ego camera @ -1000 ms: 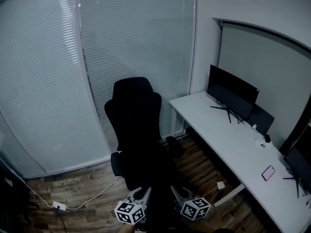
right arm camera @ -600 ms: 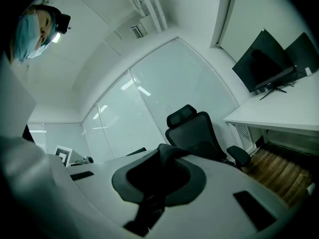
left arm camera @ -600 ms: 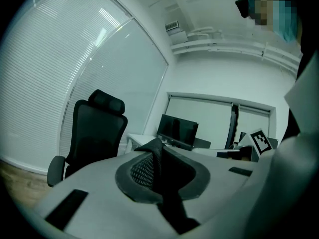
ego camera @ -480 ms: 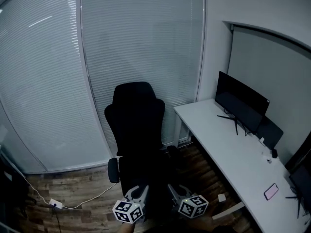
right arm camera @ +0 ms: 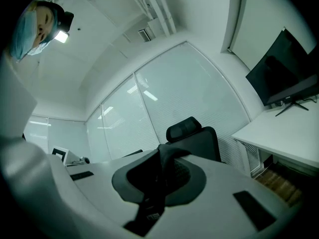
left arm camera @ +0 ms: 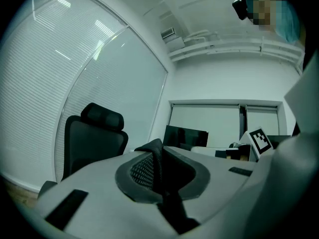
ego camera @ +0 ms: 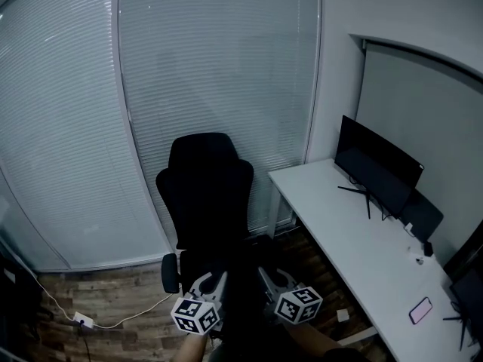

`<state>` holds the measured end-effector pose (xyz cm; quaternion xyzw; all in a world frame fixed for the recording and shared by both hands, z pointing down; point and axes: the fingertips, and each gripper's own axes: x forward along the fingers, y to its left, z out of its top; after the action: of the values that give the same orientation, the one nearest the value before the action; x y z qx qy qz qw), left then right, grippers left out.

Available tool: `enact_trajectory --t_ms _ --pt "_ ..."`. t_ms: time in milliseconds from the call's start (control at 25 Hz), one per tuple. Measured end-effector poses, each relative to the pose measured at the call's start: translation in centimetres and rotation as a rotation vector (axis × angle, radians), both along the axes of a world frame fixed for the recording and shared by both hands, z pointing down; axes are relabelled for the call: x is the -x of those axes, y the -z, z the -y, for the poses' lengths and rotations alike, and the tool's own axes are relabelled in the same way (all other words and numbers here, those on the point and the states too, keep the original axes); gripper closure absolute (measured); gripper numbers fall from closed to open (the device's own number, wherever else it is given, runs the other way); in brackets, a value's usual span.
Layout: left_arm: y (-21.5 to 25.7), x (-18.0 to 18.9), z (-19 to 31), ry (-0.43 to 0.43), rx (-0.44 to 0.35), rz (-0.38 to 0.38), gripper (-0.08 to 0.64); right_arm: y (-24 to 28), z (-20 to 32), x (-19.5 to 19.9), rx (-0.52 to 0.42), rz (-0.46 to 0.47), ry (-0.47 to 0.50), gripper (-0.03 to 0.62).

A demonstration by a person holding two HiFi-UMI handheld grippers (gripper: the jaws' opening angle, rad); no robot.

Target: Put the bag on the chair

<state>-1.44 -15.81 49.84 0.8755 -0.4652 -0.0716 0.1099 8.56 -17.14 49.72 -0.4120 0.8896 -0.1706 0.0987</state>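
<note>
Black woven bag strap [left arm camera: 158,158] is held clenched in the jaws of left gripper [ego camera: 213,283] and right gripper [ego camera: 269,279]. Black high-backed office chair [ego camera: 207,194] is seen just ahead.

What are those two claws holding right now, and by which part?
The left gripper and right gripper each pinch a black strap, apparently the bag's. The rest of the bag is too dark to make out.

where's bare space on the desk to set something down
The desk is bare from its window-end corner to the monitor stand, and along the front edge down to the phone. Small items crowd the wall side past the monitor.
</note>
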Motion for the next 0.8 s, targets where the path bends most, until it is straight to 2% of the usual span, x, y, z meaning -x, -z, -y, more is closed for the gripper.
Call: enact_trajectory --t_ms 400,800 --pt "1.1 1.0 7.2 -0.076 -0.015 0.015 0.518 0.9 6.2 0.9 -0.008 0.014 -0.060 0.538" --pt "2.3 4.0 16.5 -0.125 -0.056 0.031 0.518 2.0 14.9 4.1 -0.030 0.024 -0.103 0.538"
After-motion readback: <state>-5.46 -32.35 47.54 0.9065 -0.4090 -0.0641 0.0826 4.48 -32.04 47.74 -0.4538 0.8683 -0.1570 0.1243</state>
